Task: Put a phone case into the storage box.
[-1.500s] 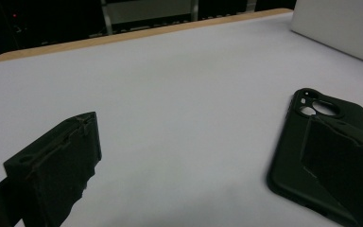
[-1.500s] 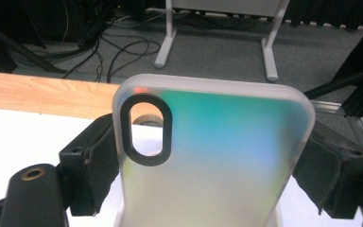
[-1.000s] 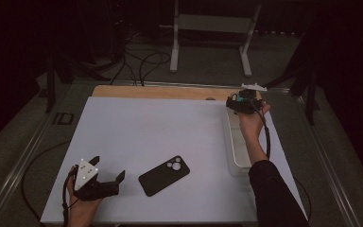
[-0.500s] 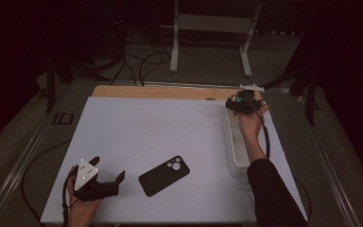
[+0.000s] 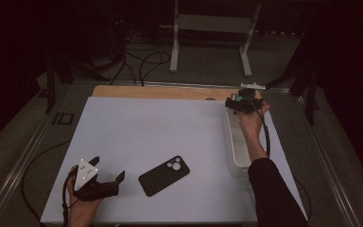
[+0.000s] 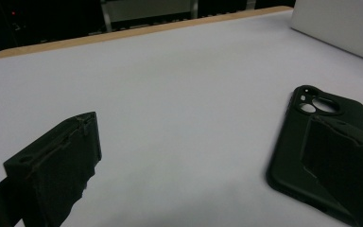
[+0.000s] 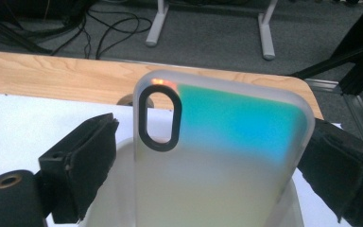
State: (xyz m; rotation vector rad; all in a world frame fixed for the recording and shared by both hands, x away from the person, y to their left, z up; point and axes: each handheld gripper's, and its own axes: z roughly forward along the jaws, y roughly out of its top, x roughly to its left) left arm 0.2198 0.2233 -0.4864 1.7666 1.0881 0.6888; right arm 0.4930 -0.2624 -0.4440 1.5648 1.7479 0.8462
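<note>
High view, black phone case [image 5: 163,175] beside left gripper [image 5: 108,177]

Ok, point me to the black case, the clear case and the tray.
black case [image 5: 163,175], high view, middle of its back
clear case [image 7: 227,156], right gripper view, middle of its back, between the tongs
tray [image 5: 233,158], high view, left wall

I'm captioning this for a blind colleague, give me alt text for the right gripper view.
A translucent phone case with a teal-to-yellow sheen stands upright between the right gripper's black jaws, over a white tray. The table's wooden edge lies behind.
</note>
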